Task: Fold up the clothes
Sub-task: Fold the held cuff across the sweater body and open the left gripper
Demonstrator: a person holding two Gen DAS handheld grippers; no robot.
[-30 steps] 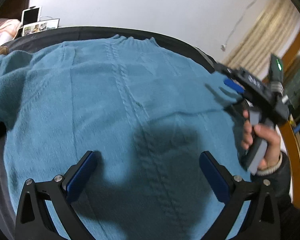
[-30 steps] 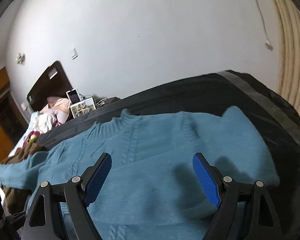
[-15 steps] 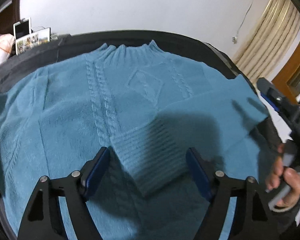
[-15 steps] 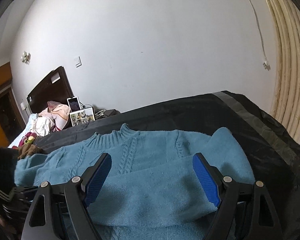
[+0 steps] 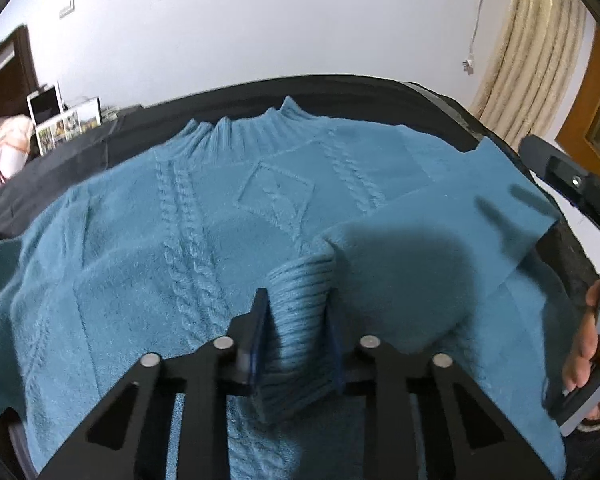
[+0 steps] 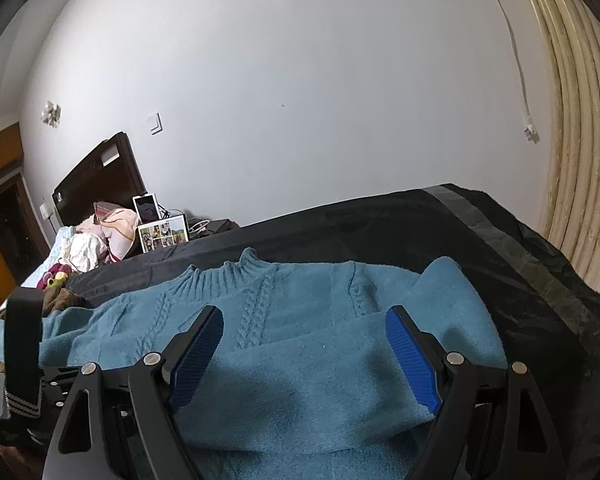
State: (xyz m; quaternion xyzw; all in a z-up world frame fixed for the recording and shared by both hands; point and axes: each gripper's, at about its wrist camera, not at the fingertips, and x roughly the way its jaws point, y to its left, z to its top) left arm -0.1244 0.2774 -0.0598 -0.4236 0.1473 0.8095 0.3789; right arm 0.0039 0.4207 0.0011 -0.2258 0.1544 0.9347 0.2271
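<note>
And there it is, the teal sweater (image 5: 148,248) lying face up across the black cover (image 5: 340,92) of the table, its ribbed neck toward the far wall and the hem end toward the cameras. Look at that knit: fuzzy, soft-looking yarn, 2 rope-like cable columns running down the front and a raised diamond panel between them just below the collar. The right sleeve (image 6: 332,364) is folded in across the chest, a broad smooth band lying on top of the body.

The left gripper (image 5: 296,336) has just been closing, and its jaws now pinch the ribbed cuff (image 5: 300,304) of that sleeve. The cuff stands bunched up between the 2 pads, ridges squeezed together, lifted a little off the sweater front.

Over on the other side, the right gripper (image 6: 304,356) hangs spread wide above the folded sleeve, blue textured pads well apart, nothing caught between them. In the left wrist view a hand (image 5: 592,344) grips that tool's handle at the frame's right edge.

Beyond the table: a white wall, a cream curtain (image 6: 572,128) at right, and a photo frame (image 6: 163,233) by a dark headboard at left.
</note>
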